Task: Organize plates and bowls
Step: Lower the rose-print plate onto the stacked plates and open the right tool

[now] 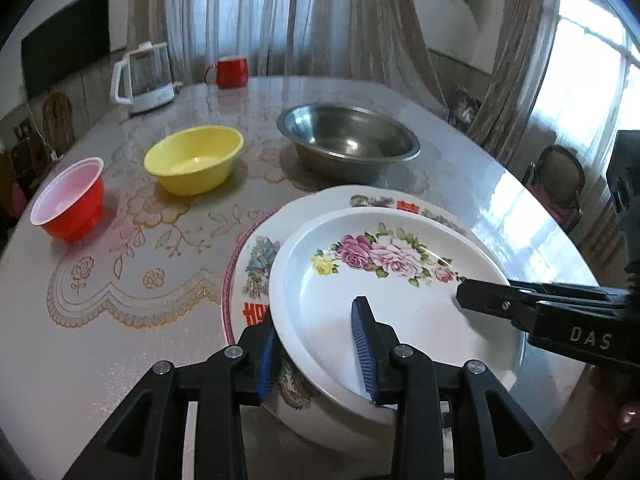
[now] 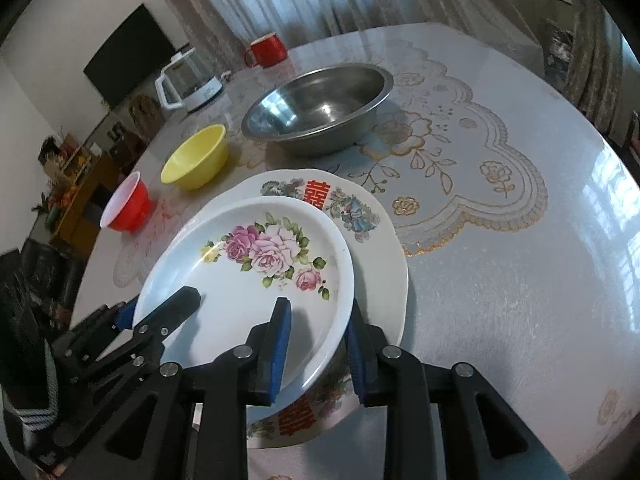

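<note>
Round lace-covered table (image 1: 120,280): rose plate (image 1: 392,292) stacked on bigger plate (image 1: 256,256), left gripper (image 1: 318,354) and right gripper (image 2: 316,350) spread, straddling its rim, not pinching. Red bowl (image 1: 68,204), yellow bowl (image 1: 194,164), steel bowl (image 1: 348,142) unnested beyond.

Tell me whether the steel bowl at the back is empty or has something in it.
Empty. The steel bowl stands upright on the table, and both wrist views show only bare, shiny metal inside.

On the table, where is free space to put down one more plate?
Free: the table right of the stacked plates, and the near-left corner below the red bowl. Crowded: the row of red bowl, yellow bowl and steel bowl.
</note>
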{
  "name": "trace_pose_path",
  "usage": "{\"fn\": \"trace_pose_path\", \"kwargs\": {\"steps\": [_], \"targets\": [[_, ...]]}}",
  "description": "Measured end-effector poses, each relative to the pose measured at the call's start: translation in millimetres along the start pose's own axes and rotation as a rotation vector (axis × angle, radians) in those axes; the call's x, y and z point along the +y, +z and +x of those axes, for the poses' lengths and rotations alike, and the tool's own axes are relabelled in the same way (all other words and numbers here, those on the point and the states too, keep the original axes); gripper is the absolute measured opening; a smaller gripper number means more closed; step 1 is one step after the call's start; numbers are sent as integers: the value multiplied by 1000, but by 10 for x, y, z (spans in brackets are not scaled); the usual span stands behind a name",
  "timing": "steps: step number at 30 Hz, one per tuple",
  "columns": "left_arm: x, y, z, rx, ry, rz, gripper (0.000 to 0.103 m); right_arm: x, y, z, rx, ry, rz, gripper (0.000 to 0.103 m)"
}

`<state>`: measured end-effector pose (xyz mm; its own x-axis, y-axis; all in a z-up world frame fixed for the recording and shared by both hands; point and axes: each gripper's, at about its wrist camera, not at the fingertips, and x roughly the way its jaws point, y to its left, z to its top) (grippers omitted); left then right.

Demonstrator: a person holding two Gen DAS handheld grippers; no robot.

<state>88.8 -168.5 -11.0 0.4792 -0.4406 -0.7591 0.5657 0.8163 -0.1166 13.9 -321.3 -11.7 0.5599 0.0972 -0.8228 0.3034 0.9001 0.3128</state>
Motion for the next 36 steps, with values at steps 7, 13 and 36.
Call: {"fn": "trace_pose_path", "kwargs": {"steps": [7,13,36], "targets": [[11,115,44,98,-2,-5,42,66,92,67,51,-39,-73,27],[-87,105,45,126,-4,42,56,76,153,83,86,-49,-82,28],[39,-157,-329,-19,94,31,58,-346,-82,-509,-170,-35,102,31]]}}
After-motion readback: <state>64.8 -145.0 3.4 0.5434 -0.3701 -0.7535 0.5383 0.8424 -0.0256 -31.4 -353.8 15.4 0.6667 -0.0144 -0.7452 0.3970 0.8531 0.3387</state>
